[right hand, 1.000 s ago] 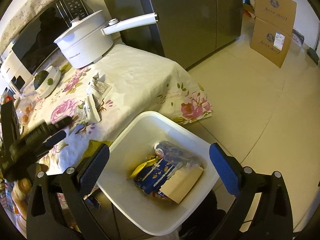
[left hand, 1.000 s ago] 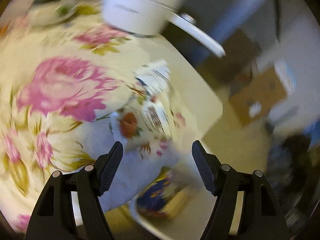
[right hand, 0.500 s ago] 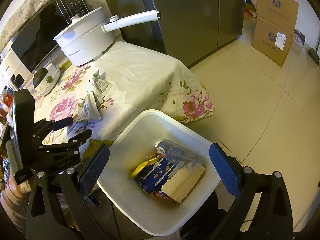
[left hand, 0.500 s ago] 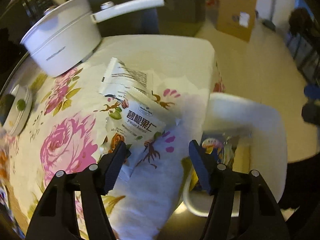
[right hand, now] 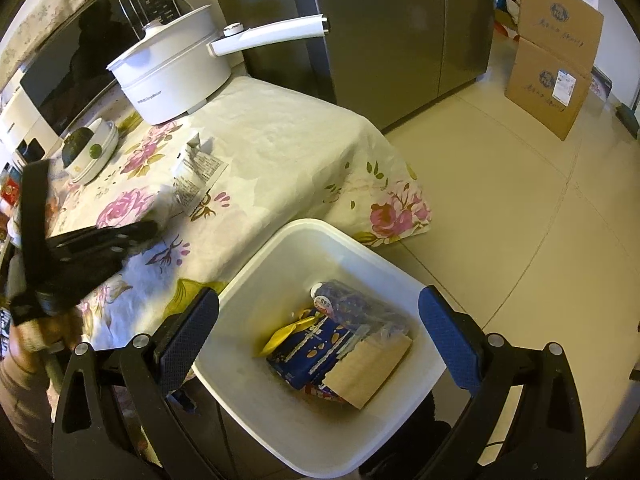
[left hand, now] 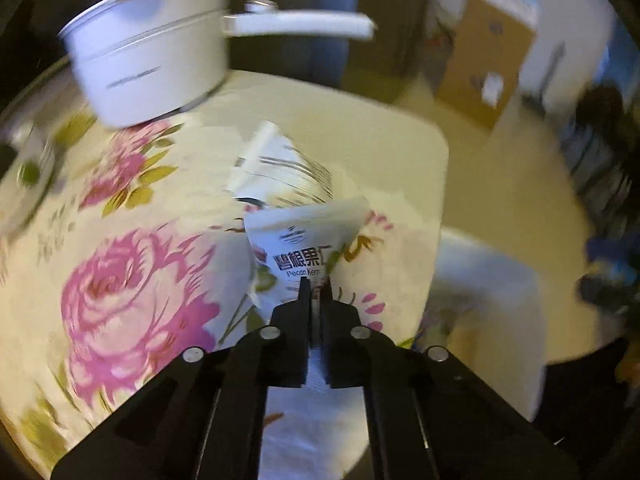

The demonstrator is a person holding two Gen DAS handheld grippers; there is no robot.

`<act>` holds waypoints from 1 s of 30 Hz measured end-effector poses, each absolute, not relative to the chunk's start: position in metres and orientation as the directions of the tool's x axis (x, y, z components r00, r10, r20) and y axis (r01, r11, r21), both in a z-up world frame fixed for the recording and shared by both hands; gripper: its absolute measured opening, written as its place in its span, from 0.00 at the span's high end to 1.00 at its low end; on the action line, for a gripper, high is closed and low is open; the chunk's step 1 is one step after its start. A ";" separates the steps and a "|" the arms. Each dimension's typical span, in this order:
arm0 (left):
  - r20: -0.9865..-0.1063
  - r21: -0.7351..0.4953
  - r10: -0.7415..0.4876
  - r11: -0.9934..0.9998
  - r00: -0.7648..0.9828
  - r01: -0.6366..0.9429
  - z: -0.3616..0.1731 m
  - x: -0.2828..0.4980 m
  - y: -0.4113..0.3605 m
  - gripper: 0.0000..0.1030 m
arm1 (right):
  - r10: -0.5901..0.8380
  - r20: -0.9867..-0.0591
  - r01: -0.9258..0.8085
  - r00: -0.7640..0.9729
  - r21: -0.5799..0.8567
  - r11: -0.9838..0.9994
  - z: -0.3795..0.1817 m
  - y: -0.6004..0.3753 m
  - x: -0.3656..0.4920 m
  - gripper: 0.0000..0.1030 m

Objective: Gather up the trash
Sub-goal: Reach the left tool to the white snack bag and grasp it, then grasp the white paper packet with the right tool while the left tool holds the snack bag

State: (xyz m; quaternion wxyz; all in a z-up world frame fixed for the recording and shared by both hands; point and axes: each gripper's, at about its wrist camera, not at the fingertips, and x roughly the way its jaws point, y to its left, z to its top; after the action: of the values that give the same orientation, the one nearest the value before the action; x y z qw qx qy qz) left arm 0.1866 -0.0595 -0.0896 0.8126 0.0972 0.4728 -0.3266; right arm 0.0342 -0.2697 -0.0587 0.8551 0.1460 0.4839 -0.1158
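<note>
Our left gripper [left hand: 315, 288] is clenched on a white nut packet [left hand: 306, 246], its two black fingers [left hand: 304, 300] pinching the packet's near end. The packet sticks up and away from the fingers above the tablecloth [left hand: 132, 280], close to the table's right edge, the one nearest the bin. Whether its far end touches the cloth we cannot tell; the left view is blurred. Just behind it lies a second wrapper [left hand: 280, 168], white with dark print, crumpled and partly raised, in the middle of the table toward its right edge.

From the right view the left gripper [right hand: 148, 229] reaches in from the table's left edge, and the second wrapper [right hand: 198, 176] lies just beyond its tips.

A white pot [right hand: 172, 76] with a long handle stands at the table's far corner, its handle jutting past the far edge. A small white dish [right hand: 94, 152] with a dark lid sits near the far left edge.

Our right gripper [right hand: 318, 332] hangs released, jaws wide apart with nothing between the blue pads [right hand: 188, 336]. It hovers over the white bin [right hand: 248, 276], which stands on the floor against the table's near right corner, where the cloth hangs down. In the bin lie a blue packet [right hand: 308, 352], a brown card piece [right hand: 370, 372], a yellow scrap [right hand: 282, 334] and a dark foil wrapper [right hand: 352, 306].

A cardboard box [right hand: 554, 56] stands well apart on the floor.
</note>
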 end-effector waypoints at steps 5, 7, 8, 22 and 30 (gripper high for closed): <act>-0.721 -0.414 -0.591 0.786 0.363 0.458 -0.065 0.184 0.003 0.97 | -0.059 -0.860 0.289 0.506 0.105 0.951 -0.056 -0.253 0.052 0.07; -0.659 -0.516 -0.646 0.761 0.386 0.393 -0.055 0.179 0.030 0.97 | -0.060 -0.855 0.253 0.515 0.084 0.964 -0.051 -0.243 0.065 0.07; -0.631 -0.557 -0.667 0.745 0.398 0.367 -0.051 0.176 0.041 0.97 | -0.064 -0.852 0.234 0.520 0.070 0.970 -0.049 -0.238 0.072 0.07; -0.474 -0.728 -0.710 0.649 0.521 0.223 -0.044 0.149 0.139 0.97 | 0.007 -0.876 -0.014 0.482 0.001 1.000 -0.060 -0.165 0.219 0.07; -0.502 -0.726 -0.710 0.656 0.495 0.205 -0.061 0.158 0.141 0.97 | 0.036 -0.915 -0.016 0.401 0.032 0.999 -0.095 -0.157 0.259 0.12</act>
State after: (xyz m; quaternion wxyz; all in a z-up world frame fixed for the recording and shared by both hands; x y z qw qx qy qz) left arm 0.1577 0.1415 -0.0611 0.8094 -0.3035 0.4158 -0.2826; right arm 0.2591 -0.1575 -0.0954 0.8369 0.0088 0.5470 0.0155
